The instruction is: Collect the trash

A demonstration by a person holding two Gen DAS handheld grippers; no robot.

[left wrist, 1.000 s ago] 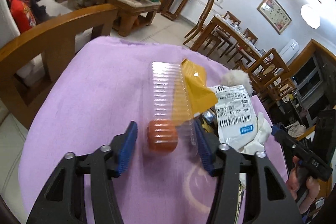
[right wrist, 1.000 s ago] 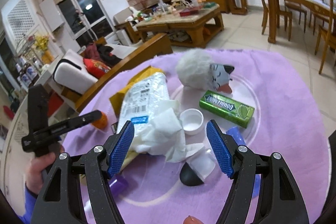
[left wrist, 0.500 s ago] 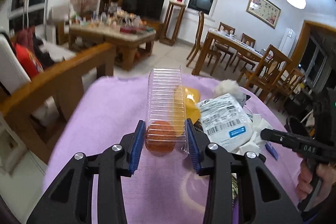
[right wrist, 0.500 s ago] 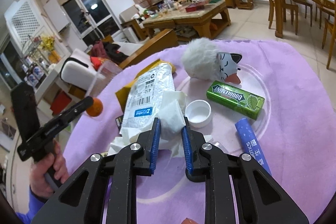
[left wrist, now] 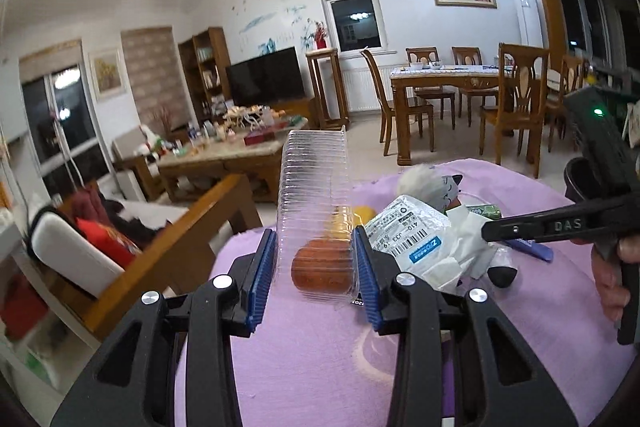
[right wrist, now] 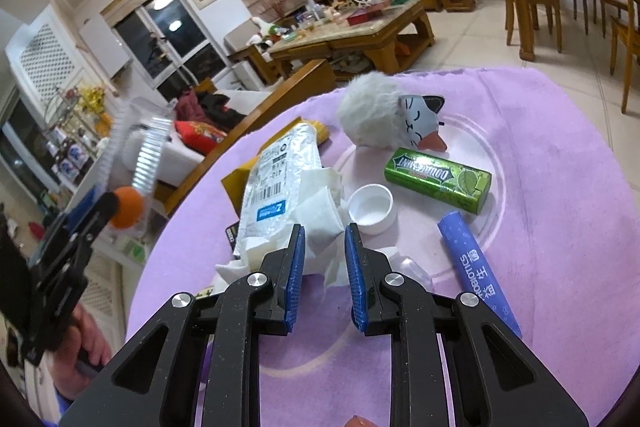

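My left gripper [left wrist: 314,267] is shut on a clear ribbed plastic container [left wrist: 314,195] with an orange ball [left wrist: 320,269] inside, held upright above the purple cloth [left wrist: 320,359]. The container also shows in the right wrist view [right wrist: 142,147], lifted off the table's left edge. My right gripper [right wrist: 324,255] is shut on crumpled white tissue [right wrist: 320,203], which lies over a silver barcode-labelled packet [right wrist: 276,183]. A yellow wrapper [right wrist: 236,183] lies under the packet.
On the cloth lie a green gum box [right wrist: 438,179], a white cap [right wrist: 370,207], a blue tube [right wrist: 478,267], a fluffy cat toy [right wrist: 384,115] and a black item [left wrist: 502,273]. A wooden sofa arm [left wrist: 192,223] is at left.
My left gripper closed on the clear container and lifted it up off the cloth. My right gripper closed on the white tissue.
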